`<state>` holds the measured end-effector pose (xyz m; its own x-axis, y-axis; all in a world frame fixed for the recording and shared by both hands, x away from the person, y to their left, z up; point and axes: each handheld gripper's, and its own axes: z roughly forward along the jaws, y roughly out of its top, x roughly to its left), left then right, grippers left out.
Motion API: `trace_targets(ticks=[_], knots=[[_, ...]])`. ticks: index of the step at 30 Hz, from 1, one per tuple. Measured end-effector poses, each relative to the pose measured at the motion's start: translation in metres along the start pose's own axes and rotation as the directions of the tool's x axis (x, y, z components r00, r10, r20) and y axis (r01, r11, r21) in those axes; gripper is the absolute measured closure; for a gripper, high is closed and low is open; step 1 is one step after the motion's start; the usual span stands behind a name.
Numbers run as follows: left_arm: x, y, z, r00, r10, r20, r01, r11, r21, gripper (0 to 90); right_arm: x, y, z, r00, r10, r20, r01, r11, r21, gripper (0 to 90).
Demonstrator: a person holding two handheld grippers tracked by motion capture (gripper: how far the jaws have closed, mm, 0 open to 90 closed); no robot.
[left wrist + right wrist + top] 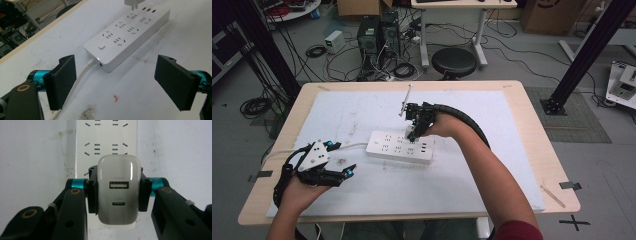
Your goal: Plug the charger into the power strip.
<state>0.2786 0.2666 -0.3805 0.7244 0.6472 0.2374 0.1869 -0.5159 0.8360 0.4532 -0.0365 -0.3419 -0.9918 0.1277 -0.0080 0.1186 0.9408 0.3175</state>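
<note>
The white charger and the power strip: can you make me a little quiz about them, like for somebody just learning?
1. True or false: the right gripper is shut on the white charger.
2. The left gripper is: A open, B holding the cable.
3. What lies under the charger?

Key: 1 true. 2 A. 3 the white power strip, on the table.

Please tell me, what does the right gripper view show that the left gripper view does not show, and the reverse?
Right gripper view: the white USB charger's face with its two ports, clamped between the right gripper's jaws. Left gripper view: the left gripper with jaws wide open and nothing between them, the strip's switch, its white cable, a red mark. Both: the white power strip on the white mat.
</note>
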Motion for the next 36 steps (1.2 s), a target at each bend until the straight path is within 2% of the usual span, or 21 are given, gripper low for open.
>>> trace_targets(ticks=[5, 15, 16, 24, 26, 27, 30, 34, 36], knots=[[0.007, 0.000, 0.001, 1.0000, 0.000, 0.005, 0.000, 0.9997, 0.022, 17.8, -0.003, 0.003, 0.010, 0.9999, 0.006, -0.013, -0.006, 0.999, 0.044, 63.2], [0.008, 0.003, 0.002, 0.9999, 0.005, 0.012, -0.005, 0.9999, 0.015, 17.8, -0.007, 0.002, 0.016, 0.9998, 0.020, -0.005, -0.019, 0.997, 0.069, 63.2], [0.008, 0.003, 0.002, 1.0000, 0.005, 0.008, -0.005, 0.9999, 0.015, 17.8, -0.007, 0.002, 0.017, 0.9995, 0.028, -0.017, -0.027, 0.998, 0.065, 63.2], [0.008, 0.002, 0.000, 1.0000, 0.004, 0.004, -0.004, 0.9999, 0.010, 17.8, -0.004, 0.006, 0.023, 0.9999, 0.008, -0.008, -0.008, 0.997, 0.082, 63.3], [0.008, 0.003, 0.001, 1.0000, 0.004, 0.002, -0.004, 1.0000, 0.008, 17.8, -0.002, 0.008, 0.025, 0.9999, -0.006, 0.009, 0.005, 0.996, 0.090, 63.3], [0.008, 0.004, 0.002, 1.0000, 0.004, 0.003, -0.004, 1.0000, 0.003, 17.8, -0.001, 0.009, 0.032, 0.9998, -0.010, 0.019, 0.008, 0.993, 0.121, 63.4], [0.007, 0.005, 0.003, 0.9999, 0.007, 0.009, -0.007, 1.0000, 0.003, 17.8, -0.001, 0.009, 0.033, 0.9999, 0.002, 0.015, -0.004, 0.995, 0.103, 63.5], [0.007, 0.008, 0.007, 0.9998, 0.012, 0.013, -0.012, 0.9999, 0.006, 17.8, 0.000, 0.009, 0.033, 0.9996, -0.013, 0.026, 0.010, 0.995, 0.104, 63.6], [0.007, 0.009, 0.008, 0.9998, 0.015, 0.014, -0.015, 0.9999, 0.001, 17.8, -0.002, 0.008, 0.033, 0.9999, -0.002, 0.011, 0.000, 0.995, 0.099, 63.6]])
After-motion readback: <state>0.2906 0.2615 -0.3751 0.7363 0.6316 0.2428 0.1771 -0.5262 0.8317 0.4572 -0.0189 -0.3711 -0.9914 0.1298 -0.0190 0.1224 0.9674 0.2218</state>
